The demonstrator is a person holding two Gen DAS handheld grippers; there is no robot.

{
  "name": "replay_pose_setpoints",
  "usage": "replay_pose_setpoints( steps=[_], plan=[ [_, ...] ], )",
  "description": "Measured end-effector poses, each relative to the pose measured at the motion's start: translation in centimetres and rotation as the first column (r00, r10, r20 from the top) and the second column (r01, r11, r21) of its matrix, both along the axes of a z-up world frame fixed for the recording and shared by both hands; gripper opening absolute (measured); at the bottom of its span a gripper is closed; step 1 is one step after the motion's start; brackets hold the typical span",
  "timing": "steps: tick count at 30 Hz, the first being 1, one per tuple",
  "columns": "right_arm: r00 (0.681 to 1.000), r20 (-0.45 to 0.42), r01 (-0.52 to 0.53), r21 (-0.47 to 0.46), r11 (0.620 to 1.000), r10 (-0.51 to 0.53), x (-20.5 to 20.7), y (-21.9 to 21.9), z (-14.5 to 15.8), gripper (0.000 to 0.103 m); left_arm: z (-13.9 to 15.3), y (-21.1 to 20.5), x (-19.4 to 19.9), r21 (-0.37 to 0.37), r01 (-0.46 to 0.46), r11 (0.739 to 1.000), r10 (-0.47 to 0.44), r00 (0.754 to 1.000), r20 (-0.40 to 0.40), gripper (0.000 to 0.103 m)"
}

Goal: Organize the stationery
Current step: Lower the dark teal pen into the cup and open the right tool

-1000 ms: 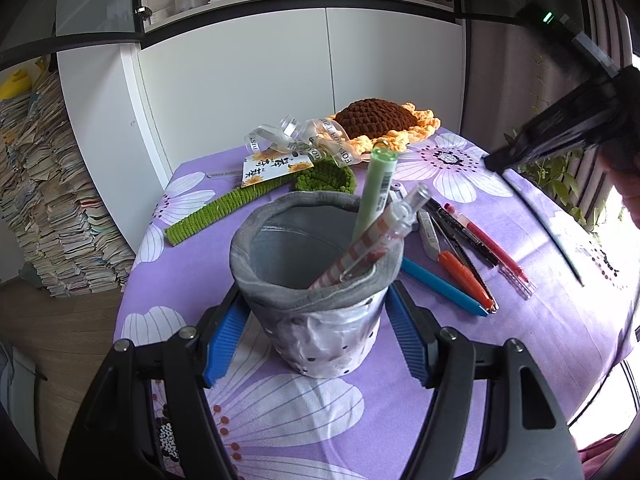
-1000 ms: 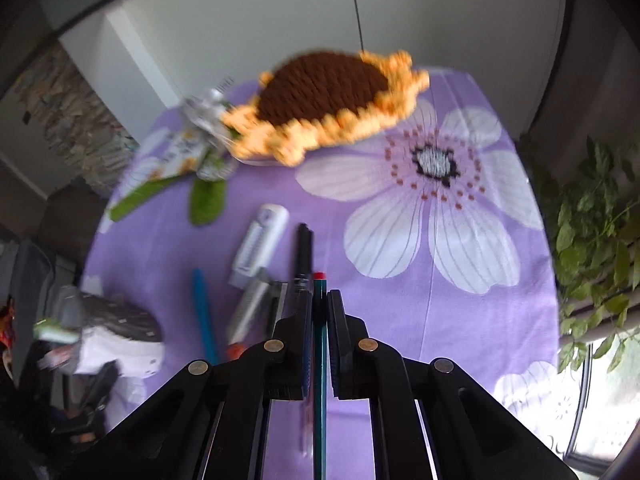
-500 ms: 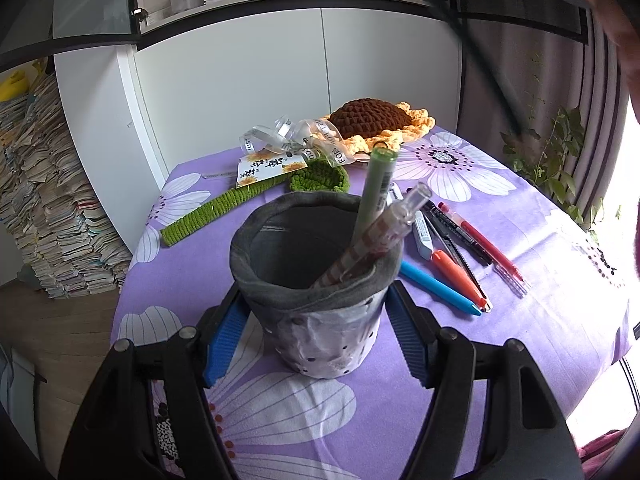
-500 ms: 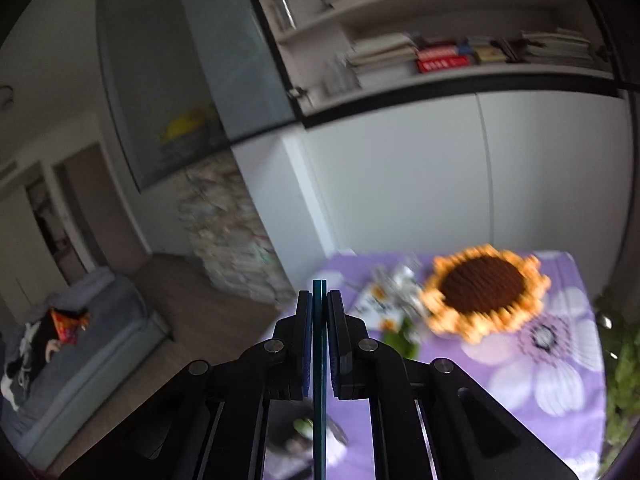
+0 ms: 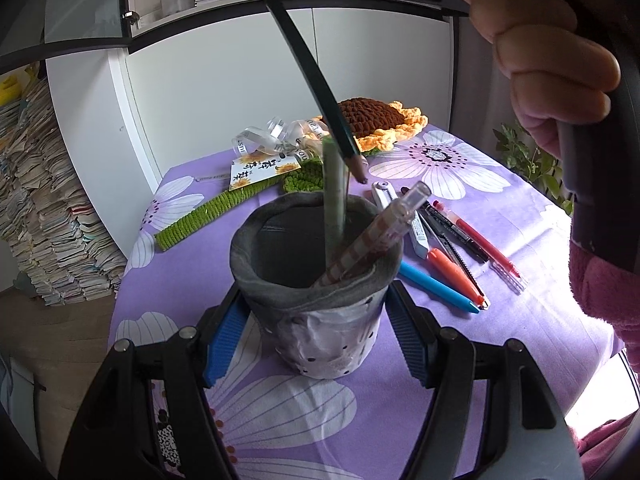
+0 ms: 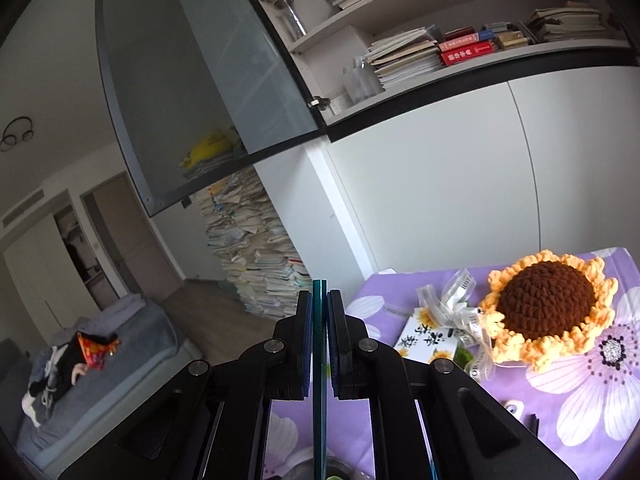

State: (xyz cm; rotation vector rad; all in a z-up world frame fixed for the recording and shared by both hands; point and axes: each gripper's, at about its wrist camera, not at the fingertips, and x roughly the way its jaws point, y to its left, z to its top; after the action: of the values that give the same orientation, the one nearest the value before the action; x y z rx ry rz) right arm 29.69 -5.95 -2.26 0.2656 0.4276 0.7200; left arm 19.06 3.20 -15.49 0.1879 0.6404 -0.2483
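gripping pencil (image 5: 316, 76) above holder (image 5: 320, 312)

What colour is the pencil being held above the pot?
Dark green pencil, clearest in the left wrist view.

I see a tabletop (image 5: 500, 208) draped in purple cloth printed with big white flowers. At its far edge, centre right in the left wrist view, a crocheted sunflower (image 5: 374, 116) lies beside a clear ribbon bow (image 5: 276, 136), a printed card (image 5: 262, 168) and a green crocheted stem (image 5: 200, 216). White cupboards (image 6: 440, 184) stand behind, with books on a shelf (image 6: 460, 46) above. A tall paper stack (image 6: 252, 248) fills the left, and a leafy plant (image 5: 524, 156) the right edge.
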Motion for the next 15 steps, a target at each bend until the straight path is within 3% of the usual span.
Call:
replay_pose_setpoints(
  steps=[5, 9, 15],
  plan=[
    [0.999, 0.033, -0.009, -0.039, 0.999, 0.010, -1.3, 0.0, -0.3, 0.008, 0.1, 0.3, 0.2, -0.023, -0.005, 1.000, 0.005, 1.000, -0.009, 0.068],
    [0.995, 0.094, 0.052, -0.122, 0.991, -0.040, -3.5, -0.9, -1.3, 0.008, 0.1, 0.5, 0.3, -0.041, -0.009, 0.999, 0.008, 1.000, -0.016, 0.068],
    [0.993, 0.068, 0.098, -0.095, 0.991, -0.091, -3.8, -2.3, -1.8, 0.008, 0.1, 0.3, 0.2, -0.039, -0.015, 0.999, 0.015, 1.000, -0.015, 0.068]
  ],
)
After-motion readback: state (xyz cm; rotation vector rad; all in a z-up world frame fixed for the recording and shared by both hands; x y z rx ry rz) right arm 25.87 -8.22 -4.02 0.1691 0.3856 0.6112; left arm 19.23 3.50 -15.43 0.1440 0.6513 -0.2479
